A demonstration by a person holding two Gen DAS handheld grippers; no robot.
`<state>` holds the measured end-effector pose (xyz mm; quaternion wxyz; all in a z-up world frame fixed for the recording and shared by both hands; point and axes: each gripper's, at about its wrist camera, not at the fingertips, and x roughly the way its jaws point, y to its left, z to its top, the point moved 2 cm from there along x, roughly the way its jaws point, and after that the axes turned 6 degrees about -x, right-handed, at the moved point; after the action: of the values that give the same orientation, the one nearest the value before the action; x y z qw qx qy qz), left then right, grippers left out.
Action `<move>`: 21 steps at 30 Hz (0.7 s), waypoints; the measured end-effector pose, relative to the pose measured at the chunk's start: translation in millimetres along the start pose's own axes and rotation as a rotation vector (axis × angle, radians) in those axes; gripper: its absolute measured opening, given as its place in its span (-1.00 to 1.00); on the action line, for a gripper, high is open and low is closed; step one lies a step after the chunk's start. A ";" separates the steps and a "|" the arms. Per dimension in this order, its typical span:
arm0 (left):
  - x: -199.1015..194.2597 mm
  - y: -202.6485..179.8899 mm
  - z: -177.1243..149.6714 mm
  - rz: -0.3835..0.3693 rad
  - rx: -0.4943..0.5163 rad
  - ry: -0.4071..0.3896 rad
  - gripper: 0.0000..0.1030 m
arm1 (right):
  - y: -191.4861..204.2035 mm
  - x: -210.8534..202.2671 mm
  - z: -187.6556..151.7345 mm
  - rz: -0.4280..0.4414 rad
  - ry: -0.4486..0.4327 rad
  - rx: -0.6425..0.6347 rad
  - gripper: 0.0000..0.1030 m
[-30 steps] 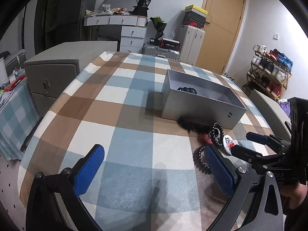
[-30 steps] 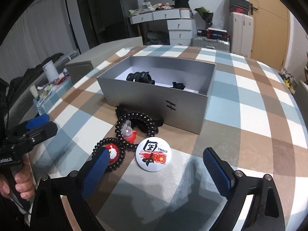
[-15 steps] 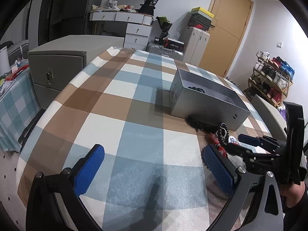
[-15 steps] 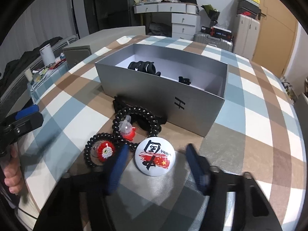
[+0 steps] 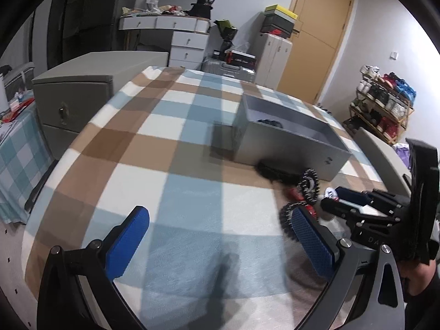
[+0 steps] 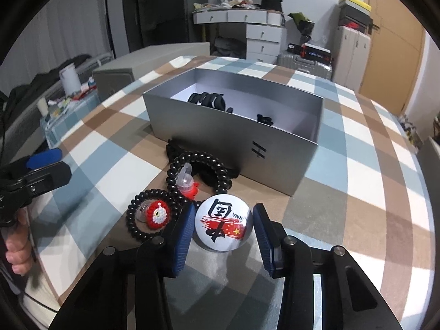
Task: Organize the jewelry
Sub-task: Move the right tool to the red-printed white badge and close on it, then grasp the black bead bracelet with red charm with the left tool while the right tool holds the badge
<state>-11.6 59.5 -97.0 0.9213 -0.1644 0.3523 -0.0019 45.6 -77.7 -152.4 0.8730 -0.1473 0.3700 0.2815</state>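
Note:
A round white badge (image 6: 223, 223) with red print lies on the checked tablecloth. My right gripper (image 6: 224, 227) has closed around it, its blue pads (image 6: 183, 229) on either side, touching or nearly touching the rim. Left of the badge lie a black bead bracelet (image 6: 150, 217) with a red-white charm, a larger black bead ring (image 6: 199, 174) and a small red-clear piece (image 6: 187, 183). A silver box (image 6: 239, 140) behind them holds black items (image 6: 209, 100). My left gripper (image 5: 217, 243) is open and empty over the cloth, left of the jewelry (image 5: 309, 185) and box (image 5: 288, 143).
The table (image 5: 165, 143) is covered with a brown, blue and white checked cloth. A grey cabinet (image 5: 74, 93) stands off its left side. A door, drawers, suitcases and a shoe rack (image 5: 382, 104) are in the room behind.
My right gripper moved forward and narrowed its fingers from wide open to around the badge. My left gripper drew back and shifted slightly, staying open.

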 end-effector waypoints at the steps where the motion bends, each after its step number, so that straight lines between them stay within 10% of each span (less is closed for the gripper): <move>1: 0.4 -4.4 1.9 -0.009 0.007 0.001 0.96 | -3.1 -2.0 -1.7 0.004 -0.005 0.016 -0.19; 15: 29.1 -62.6 -0.9 -0.107 0.212 0.106 0.96 | -27.0 -25.6 -11.7 0.059 -0.095 0.125 -0.19; 21: 40.8 -71.1 -1.0 -0.112 0.246 0.166 0.37 | -32.2 -29.0 -15.7 0.080 -0.102 0.142 -0.18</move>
<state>26.4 -13.0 -102.5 0.9008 -0.0688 0.4145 -0.1098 39.7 -121.8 -140.5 0.8870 -0.0555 0.3498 0.2962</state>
